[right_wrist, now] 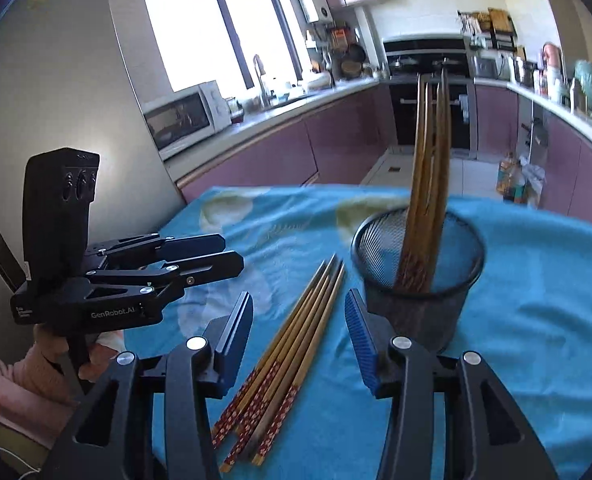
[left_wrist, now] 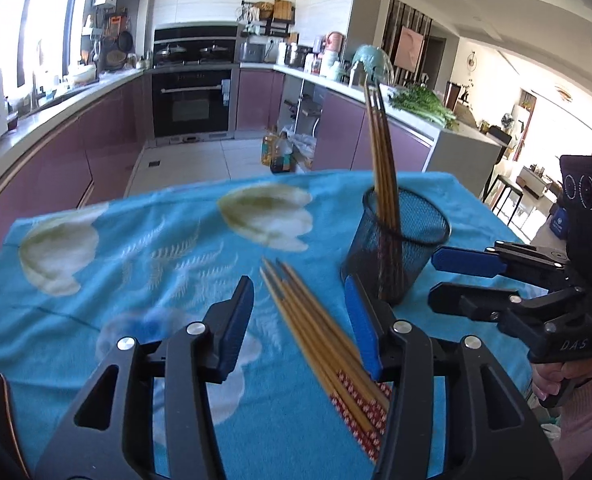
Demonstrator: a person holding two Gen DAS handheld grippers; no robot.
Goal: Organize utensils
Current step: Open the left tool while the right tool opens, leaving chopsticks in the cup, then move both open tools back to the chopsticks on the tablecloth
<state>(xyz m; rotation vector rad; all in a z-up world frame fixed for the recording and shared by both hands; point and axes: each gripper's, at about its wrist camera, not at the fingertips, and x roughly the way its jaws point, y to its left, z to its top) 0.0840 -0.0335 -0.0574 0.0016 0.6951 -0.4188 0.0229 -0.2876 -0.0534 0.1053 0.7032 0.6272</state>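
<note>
A loose bundle of wooden chopsticks (left_wrist: 316,328) (right_wrist: 296,332) with red patterned ends lies on the blue flowered tablecloth (left_wrist: 135,280) (right_wrist: 536,280). Beside it stands a black mesh cup (left_wrist: 360,256) (right_wrist: 416,308) with several chopsticks (left_wrist: 382,152) (right_wrist: 432,152) upright inside. My left gripper (left_wrist: 299,288) (right_wrist: 231,252) is open, and in its own view the lying bundle shows between its fingers, untouched. My right gripper (right_wrist: 299,300) (left_wrist: 434,280) is open too, hovering over the same bundle just in front of the cup. Neither holds anything.
The table's far edge (left_wrist: 255,182) drops to a tiled kitchen floor with bags (left_wrist: 283,152). Purple cabinets and a counter (right_wrist: 255,120) with a microwave (right_wrist: 183,116) run along the left. A person's hands in pink sleeves (right_wrist: 23,376) hold both grippers.
</note>
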